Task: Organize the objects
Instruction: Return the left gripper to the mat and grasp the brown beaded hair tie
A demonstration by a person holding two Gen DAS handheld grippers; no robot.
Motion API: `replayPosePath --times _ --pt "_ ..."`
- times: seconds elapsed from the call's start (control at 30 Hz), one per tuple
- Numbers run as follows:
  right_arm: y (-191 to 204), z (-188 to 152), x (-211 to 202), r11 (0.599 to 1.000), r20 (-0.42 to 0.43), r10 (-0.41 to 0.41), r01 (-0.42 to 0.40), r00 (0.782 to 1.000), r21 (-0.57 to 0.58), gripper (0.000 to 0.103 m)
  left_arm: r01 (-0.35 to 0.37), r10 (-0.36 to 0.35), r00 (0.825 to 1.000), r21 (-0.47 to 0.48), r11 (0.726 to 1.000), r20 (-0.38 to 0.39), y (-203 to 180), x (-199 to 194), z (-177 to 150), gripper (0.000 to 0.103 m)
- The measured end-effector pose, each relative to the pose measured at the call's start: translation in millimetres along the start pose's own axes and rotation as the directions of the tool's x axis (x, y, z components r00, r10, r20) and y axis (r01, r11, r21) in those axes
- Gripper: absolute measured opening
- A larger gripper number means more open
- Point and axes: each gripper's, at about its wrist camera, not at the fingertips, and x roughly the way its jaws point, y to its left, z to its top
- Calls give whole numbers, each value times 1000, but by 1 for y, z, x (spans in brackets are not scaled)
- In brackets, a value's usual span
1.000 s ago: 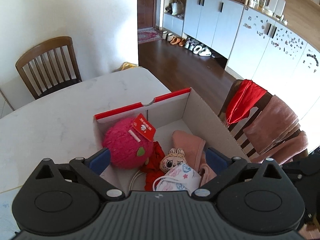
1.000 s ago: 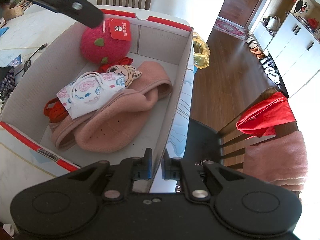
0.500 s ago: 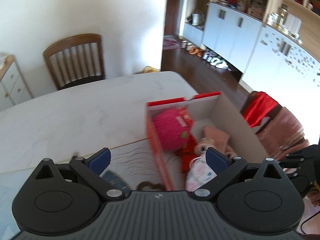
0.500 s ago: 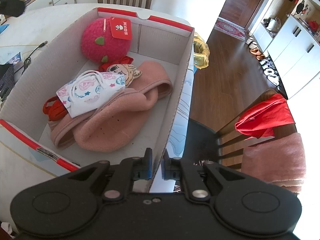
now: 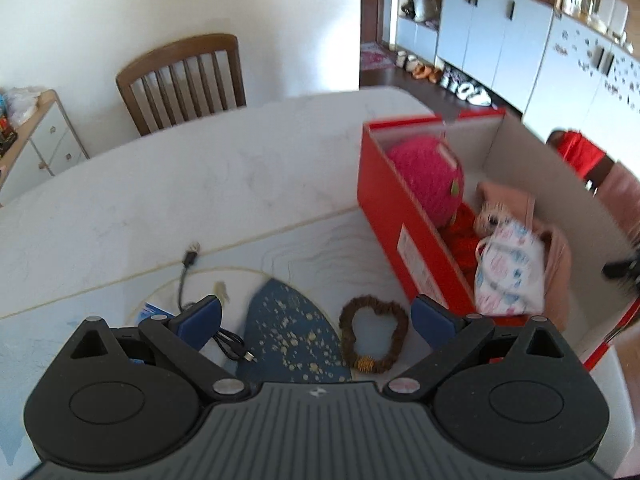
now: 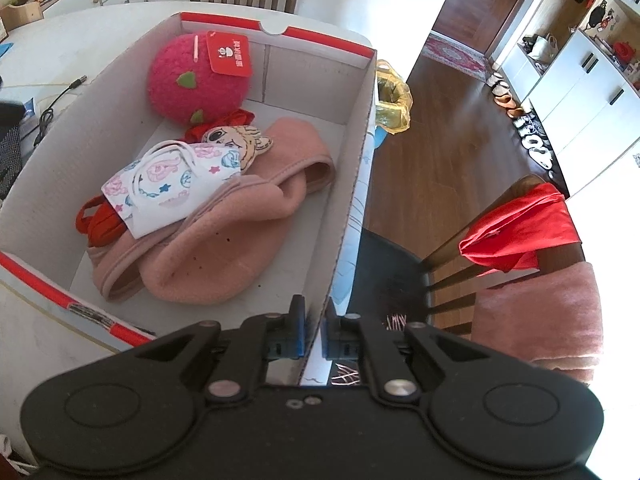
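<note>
Brown fuzzy scrunchie with a gold clasp (image 5: 373,334) lies flat on the tabletop (image 5: 160,200), just outside the red cardboard shoebox (image 5: 404,220), between my left claw (image 5: 316,316) fingers, which are spread wide and touching nothing. Looks like the next loose item for the box, I'd guess. My right claw (image 6: 311,328) is pinched onto the box's near wall (image 6: 344,208), probably to steady it. Inside the box: pink round plush ball with a red tag (image 6: 196,76), patterned white face mask (image 6: 168,184), pink fleece cloth (image 6: 224,248), small cartoon doll face (image 6: 236,140), red fabric (image 6: 100,220). Beside the scrunchie: dark blue speckled mat (image 5: 288,340) touching it, black USB cable (image 5: 188,280) further left. Box wall stands close on the right, could snag the finger.
</note>
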Motion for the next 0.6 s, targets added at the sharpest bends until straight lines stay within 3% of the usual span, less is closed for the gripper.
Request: replayPosePath --times 0.27,0.5,0.6 --pt "2 1 -1 1000 -2 -4 4 1000 -3 7 0 -5 993 -43 999 -117 3 61 -15 101" --pt "2 1 -1 1000 -2 -5 5 1000 -3 7 -6 2 989 -23 1000 -146 1 83 -23 100" --pt "2 1 -1 1000 -2 -5 5 1000 -4 7 -5 1 988 -24 1000 -154 0 85 -23 90"
